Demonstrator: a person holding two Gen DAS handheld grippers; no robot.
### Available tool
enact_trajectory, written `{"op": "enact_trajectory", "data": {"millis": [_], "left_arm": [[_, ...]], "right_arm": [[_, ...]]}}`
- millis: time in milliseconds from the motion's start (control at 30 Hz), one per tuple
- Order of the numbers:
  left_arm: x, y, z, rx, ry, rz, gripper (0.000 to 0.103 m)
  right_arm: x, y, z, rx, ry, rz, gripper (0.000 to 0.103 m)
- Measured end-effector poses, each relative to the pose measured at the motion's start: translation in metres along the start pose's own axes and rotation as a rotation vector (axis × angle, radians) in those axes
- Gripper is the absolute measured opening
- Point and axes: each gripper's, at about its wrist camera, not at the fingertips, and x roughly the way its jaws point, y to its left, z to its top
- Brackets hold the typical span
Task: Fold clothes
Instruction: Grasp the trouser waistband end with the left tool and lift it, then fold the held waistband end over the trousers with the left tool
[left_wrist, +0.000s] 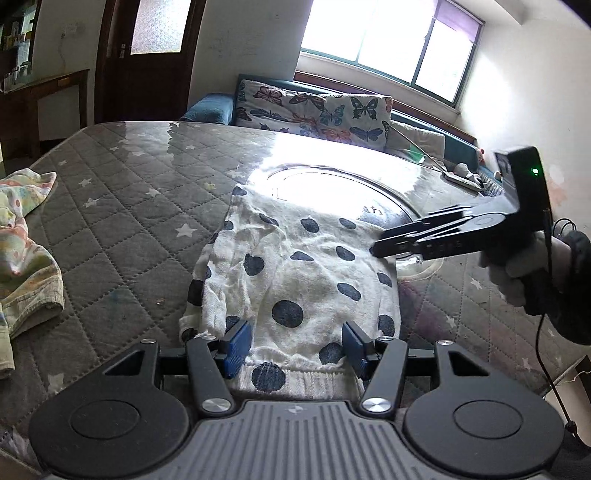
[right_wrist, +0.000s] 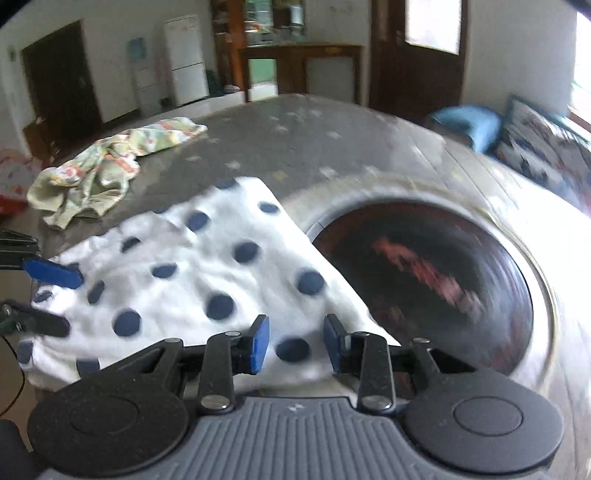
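A white garment with dark blue polka dots (left_wrist: 295, 273) lies folded and flat on the grey quilted table cover (left_wrist: 122, 206). My left gripper (left_wrist: 297, 347) is open, its blue pads on either side of the garment's ribbed near hem. My right gripper (right_wrist: 297, 345) is open over the garment's right edge (right_wrist: 207, 280); it also shows in the left wrist view (left_wrist: 373, 251), low over that edge. The left gripper's fingertips (right_wrist: 51, 273) show at the left of the right wrist view.
A crumpled pastel floral garment (left_wrist: 22, 251) lies at the table's left, also in the right wrist view (right_wrist: 107, 166). A round glass turntable (right_wrist: 436, 280) sits mid-table beside the dotted garment. A butterfly-print cushion (left_wrist: 314, 110) and a bench stand behind.
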Motion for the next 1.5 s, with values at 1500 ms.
{"op": "enact_trajectory", "data": {"millis": [1500], "left_arm": [[-0.014,0.023,-0.017,-0.161,0.075,-0.046,0.079]], "right_arm": [[0.018,-0.017,0.021,0.056,-0.03,-0.019,0.008]]}}
